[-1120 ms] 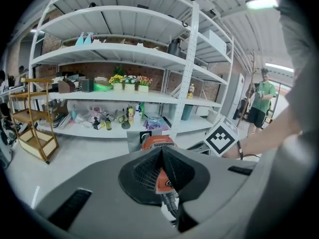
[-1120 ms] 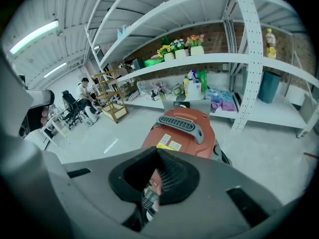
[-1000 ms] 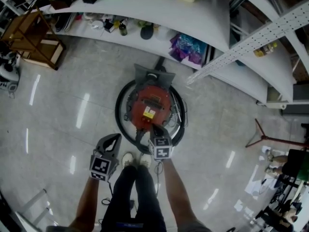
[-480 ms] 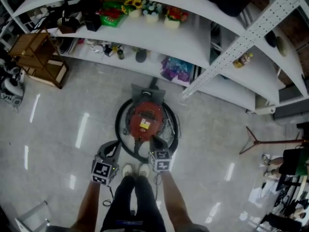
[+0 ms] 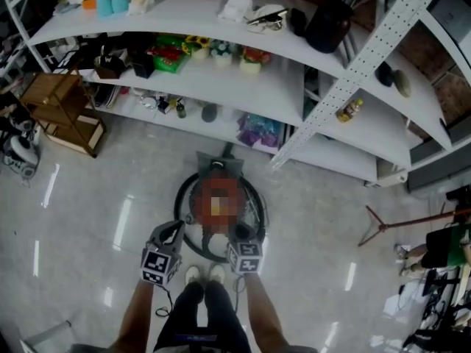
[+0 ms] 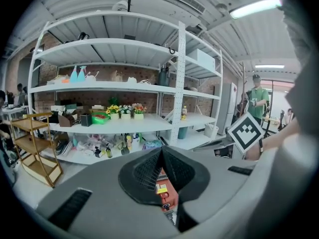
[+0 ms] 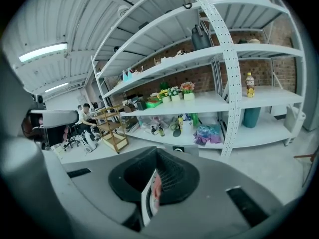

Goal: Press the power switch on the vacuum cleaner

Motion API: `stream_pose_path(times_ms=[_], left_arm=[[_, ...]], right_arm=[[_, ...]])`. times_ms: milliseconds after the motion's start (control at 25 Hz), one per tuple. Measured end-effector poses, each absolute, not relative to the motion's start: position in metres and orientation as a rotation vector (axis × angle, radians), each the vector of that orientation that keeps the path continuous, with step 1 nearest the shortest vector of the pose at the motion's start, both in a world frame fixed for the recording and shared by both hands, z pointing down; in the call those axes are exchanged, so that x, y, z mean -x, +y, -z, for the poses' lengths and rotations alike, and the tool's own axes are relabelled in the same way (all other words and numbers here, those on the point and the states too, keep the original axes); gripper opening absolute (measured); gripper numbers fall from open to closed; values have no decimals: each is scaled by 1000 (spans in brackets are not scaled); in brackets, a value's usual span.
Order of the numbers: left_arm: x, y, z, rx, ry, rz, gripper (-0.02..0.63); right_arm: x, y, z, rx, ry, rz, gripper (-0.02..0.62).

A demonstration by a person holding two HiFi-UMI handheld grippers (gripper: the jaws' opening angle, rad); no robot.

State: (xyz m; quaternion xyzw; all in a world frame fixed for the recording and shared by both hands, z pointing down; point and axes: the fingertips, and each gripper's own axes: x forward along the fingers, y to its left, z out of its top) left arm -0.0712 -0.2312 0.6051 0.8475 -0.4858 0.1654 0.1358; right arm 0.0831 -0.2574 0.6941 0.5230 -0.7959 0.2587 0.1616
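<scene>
Two ribbed black jaw pairs pressed together, empty: left gripper (image 5: 171, 233) and right gripper (image 5: 240, 234) hover over the round red vacuum cleaner (image 5: 219, 176) on the glossy floor (image 5: 88, 197).

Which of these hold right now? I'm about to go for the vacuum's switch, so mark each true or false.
1. The vacuum cleaner stands on the floor just ahead of the person's feet. True.
2. The left hand-held gripper and the right hand-held gripper both have their jaws wide apart. False: on each, the jaws meet at the tips with nothing held. Only a narrow slit shows between them.
3. In the head view, the wooden rack stands to the right of the vacuum cleaner. False: it stands at the left, beside the white shelving.
4. Potted flowers sit on the white shelving. True.
</scene>
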Motion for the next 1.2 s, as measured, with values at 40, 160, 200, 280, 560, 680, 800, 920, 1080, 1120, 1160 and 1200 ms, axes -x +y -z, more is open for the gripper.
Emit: stream_pose_path(times_ms=[40, 160, 200, 280, 560, 680, 800, 920, 1080, 1120, 1160, 1200], left_arm=[[70, -230, -600, -2456, -1408, -477, 8], [68, -229, -594, -2462, -1405, -483, 8], [67, -230, -591, -2467, -1406, -483, 8], [64, -232, -581, -2479, -1412, -472, 8], [61, -222, -550, -2510, -1406, -448, 8], [61, -216, -538, -2527, -1400, -458, 8], [60, -211, -525, -2539, -1398, -456, 8], [61, -209, -511, -2555, -1402, -443, 8], [56, -208, -492, -2591, -1400, -434, 8], [54, -208, -487, -2599, -1401, -428, 8], [53, -208, -483, -2608, -1402, -422, 8], [52, -207, -479, -2614, -1403, -413, 8]], right_arm=[[-83, -256, -688, -1494, -2276, -733, 11], [-83, -256, -673, -1496, -2294, -720, 12], [-84, -257, -668, -1498, -2301, -717, 11], [-85, -256, -660, -1503, -2311, -709, 11], [-84, -239, -620, -1532, -2317, -691, 12], [-83, -229, -608, -1540, -2320, -692, 12], [-83, -220, -596, -1544, -2325, -688, 12], [-82, -214, -585, -1549, -2331, -691, 11], [-86, -213, -564, -1574, -2340, -647, 12], [-87, -213, -559, -1579, -2343, -645, 12], [-88, -212, -554, -1583, -2346, -643, 12], [-89, -211, -550, -1588, -2349, -637, 12]])
